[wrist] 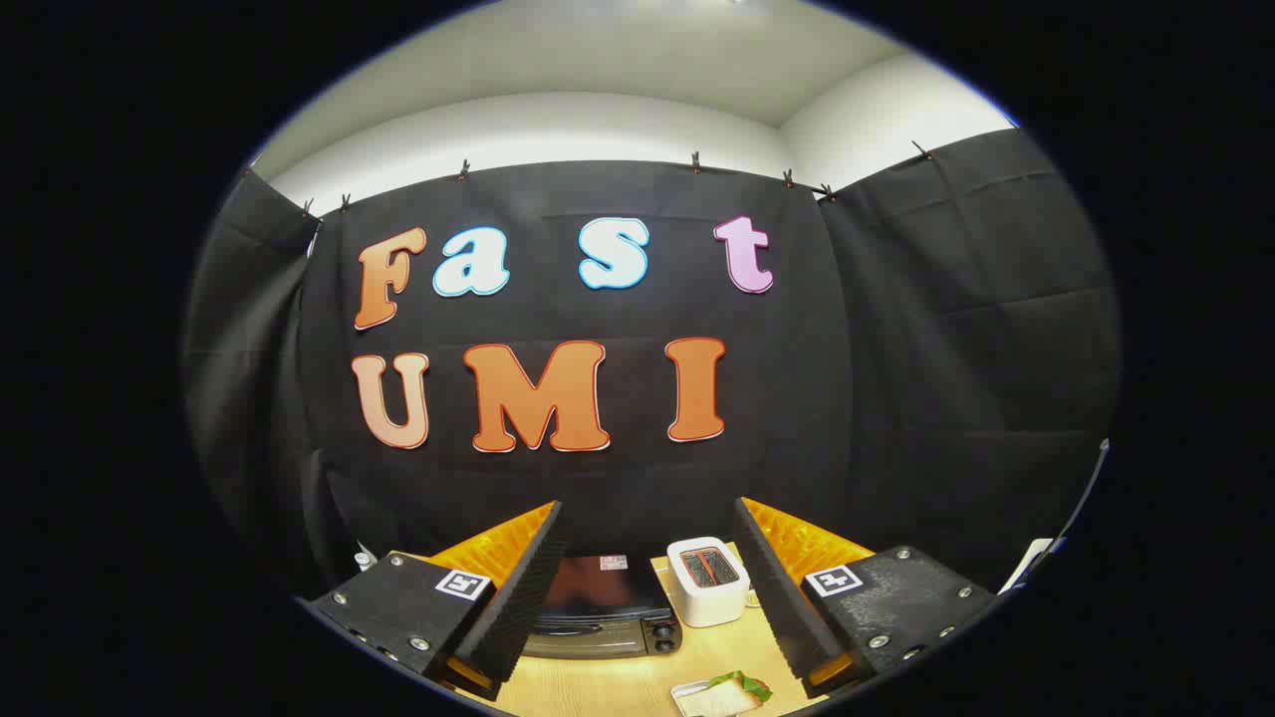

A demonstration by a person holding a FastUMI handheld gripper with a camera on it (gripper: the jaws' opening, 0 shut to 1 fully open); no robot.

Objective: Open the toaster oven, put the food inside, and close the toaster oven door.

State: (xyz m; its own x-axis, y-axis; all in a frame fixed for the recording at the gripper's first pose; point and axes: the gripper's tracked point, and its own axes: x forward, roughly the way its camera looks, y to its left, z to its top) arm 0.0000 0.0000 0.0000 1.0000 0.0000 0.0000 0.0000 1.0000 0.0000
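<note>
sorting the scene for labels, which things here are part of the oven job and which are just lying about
Part of the job:
toaster oven, door shut, beyond the fingers
sandwich on its small tray, between the fingers
gripper, open, holding nothing

Lying about:
white pop-up toaster, beside the oven
wooden table

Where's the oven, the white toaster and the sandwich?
Oven (598, 607): gripper view, on its dark top, between the open fingers.
Toaster (707, 583): gripper view, on its white top by the slots.
Sandwich (732, 694): gripper view, on the bread, nearest the gripper.
</note>
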